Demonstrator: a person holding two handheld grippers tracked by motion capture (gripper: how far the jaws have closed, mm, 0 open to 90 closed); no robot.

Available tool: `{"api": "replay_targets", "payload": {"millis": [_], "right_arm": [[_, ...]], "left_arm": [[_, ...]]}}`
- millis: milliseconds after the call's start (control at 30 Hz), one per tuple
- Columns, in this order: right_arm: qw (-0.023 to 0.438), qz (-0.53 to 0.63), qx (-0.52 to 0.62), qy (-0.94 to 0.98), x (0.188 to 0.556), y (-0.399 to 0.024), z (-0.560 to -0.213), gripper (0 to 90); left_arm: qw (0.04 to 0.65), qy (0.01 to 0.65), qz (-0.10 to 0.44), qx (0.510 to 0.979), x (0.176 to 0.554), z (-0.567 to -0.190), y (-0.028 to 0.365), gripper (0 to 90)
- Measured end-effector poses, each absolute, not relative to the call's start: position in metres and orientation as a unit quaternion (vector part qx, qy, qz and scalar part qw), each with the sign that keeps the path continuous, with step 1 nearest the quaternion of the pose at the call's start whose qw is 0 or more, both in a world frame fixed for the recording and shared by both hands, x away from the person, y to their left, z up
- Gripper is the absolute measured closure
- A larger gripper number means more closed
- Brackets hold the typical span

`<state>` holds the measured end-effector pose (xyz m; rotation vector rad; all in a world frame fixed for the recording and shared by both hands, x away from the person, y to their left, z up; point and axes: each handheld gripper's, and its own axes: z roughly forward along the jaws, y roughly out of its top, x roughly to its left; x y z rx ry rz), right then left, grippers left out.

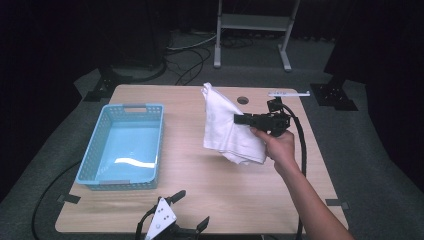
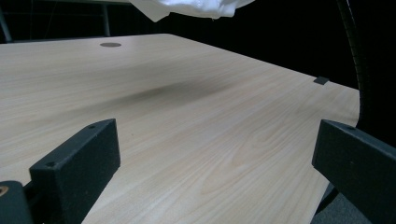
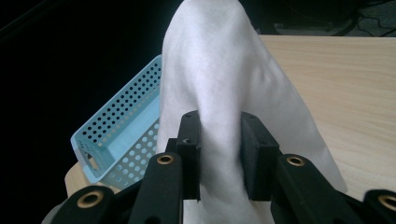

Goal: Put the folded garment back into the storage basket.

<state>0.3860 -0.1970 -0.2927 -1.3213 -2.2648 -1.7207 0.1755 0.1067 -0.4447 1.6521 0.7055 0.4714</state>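
Observation:
A white cloth hangs above the middle-right of the wooden table, lifted off its surface. My right gripper is shut on its right edge, pointing left, with a hand behind it. In the right gripper view the cloth drapes over the jaws, and the right gripper pinches a fold of it. My left gripper rests at the table's front edge, open, with nothing between its fingers. In its own view the left gripper looks across bare wood, with the cloth hanging at the top.
A light blue perforated basket stands empty on the left of the table; its corner wall lies left of the cloth. A round hole and a white strip lie near the far edge. A metal stand stands behind the table.

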Motion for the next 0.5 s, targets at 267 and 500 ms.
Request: {"api": "replay_targets", "payload": {"millis": [267, 500], "right_arm": [[0.009, -0.547, -0.418, -0.725, 0.389, -0.188, -0.292, 72.0], [0.015, -0.548, -0.409, -0.73, 0.392, -0.176, -0.289, 72.0]], "left_arm": [[0.6, 0.305, 0.203, 0.711, 0.176, -0.445, 0.108, 0.6], [0.601, 0.308, 0.204, 0.709, 0.176, -0.444, 0.109, 0.6]]}}
